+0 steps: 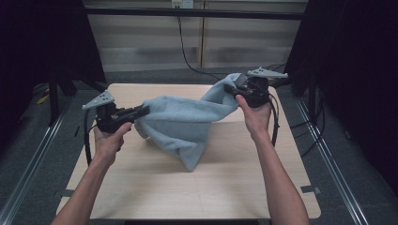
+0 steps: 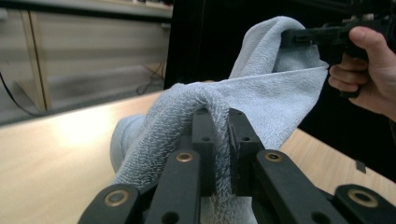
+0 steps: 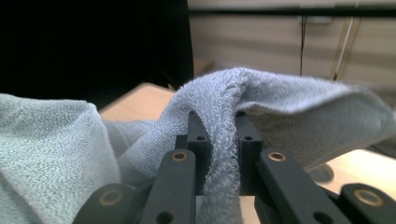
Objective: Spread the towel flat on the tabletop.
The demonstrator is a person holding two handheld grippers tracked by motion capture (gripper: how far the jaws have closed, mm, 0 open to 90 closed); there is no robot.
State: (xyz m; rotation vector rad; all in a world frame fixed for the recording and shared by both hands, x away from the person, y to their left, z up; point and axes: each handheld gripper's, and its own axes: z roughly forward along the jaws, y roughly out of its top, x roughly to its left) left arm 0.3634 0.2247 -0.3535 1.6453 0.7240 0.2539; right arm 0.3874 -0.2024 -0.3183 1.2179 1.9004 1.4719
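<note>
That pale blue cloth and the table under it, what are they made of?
The pale blue cloth looks like cotton terry towelling: tiny loops stand up all over its matt, fuzzy surface, and it sags softly. The light wooden table shows faint grain under a smooth, slightly shiny finish, so it could be wood or a wood-look laminate; the pictures cannot settle which.

In front of me lies a pale wooden table with rounded corners [image 1: 155,197], its bare top reaching toward six o'clock. Beyond its far edge, at twelve o'clock, I see a beige panelled wall [image 1: 145,42] with a thin black cable [image 1: 185,56] hanging down it from a small white socket [image 1: 182,3]. Black curtains [image 1: 42,42] hang at ten and two o'clock. A grey metal floor rail [image 1: 33,154] runs past at eight o'clock.
</note>
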